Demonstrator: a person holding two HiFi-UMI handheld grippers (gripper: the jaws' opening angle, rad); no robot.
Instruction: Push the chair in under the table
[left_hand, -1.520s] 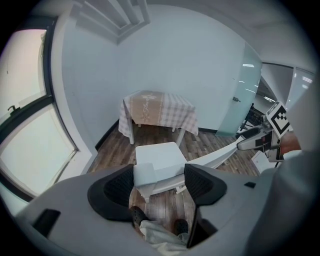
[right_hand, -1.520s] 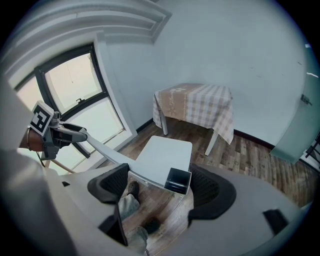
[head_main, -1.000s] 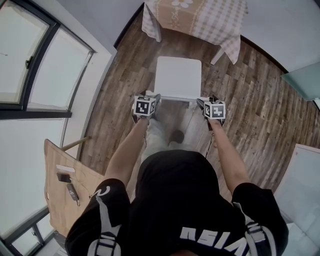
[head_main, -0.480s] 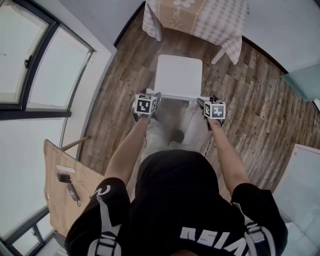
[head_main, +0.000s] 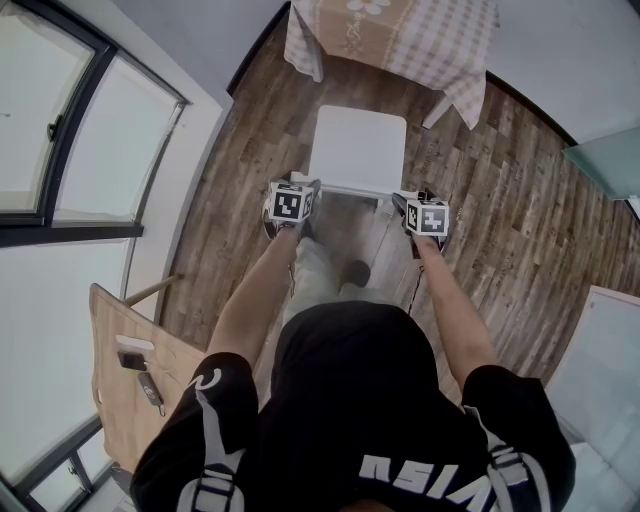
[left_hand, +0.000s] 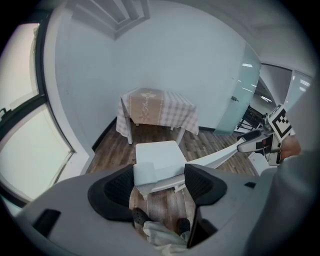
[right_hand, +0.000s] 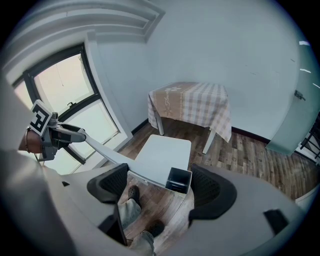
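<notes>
I'm looking down over my own arms at the white chair (head_main: 357, 150), which stands on the wood floor (head_main: 500, 220) facing the table (head_main: 400, 40) with the checked cloth. The seat lies wholly outside the cloth's edge, with a strip of floor showing between them, so the chair is not yet under the table. The chair's back is toward me, its top rail running across between my 2 grippers.

The left gripper (head_main: 305, 192) sits at the rail's left end. In the left gripper view its jaws stand apart, with the white corner of the chair back between them; that corner lies close against one pad (left_hand: 115, 187) and apart from the other. The rail runs off past that other pad toward the marker cube of the far gripper.

The right gripper (head_main: 405, 203) is at the rail's right end. In the right gripper view its jaws are likewise apart, and the rail's dark, hollow end sits between them, just beside one pad (right_hand: 210, 192) (whether it touches, I cannot tell).

My shoe (head_main: 355, 270) shows on the floor just behind the chair. A large window (head_main: 60, 110) fills the left side, and a wooden board (head_main: 130, 370) with small items lies below it
</notes>
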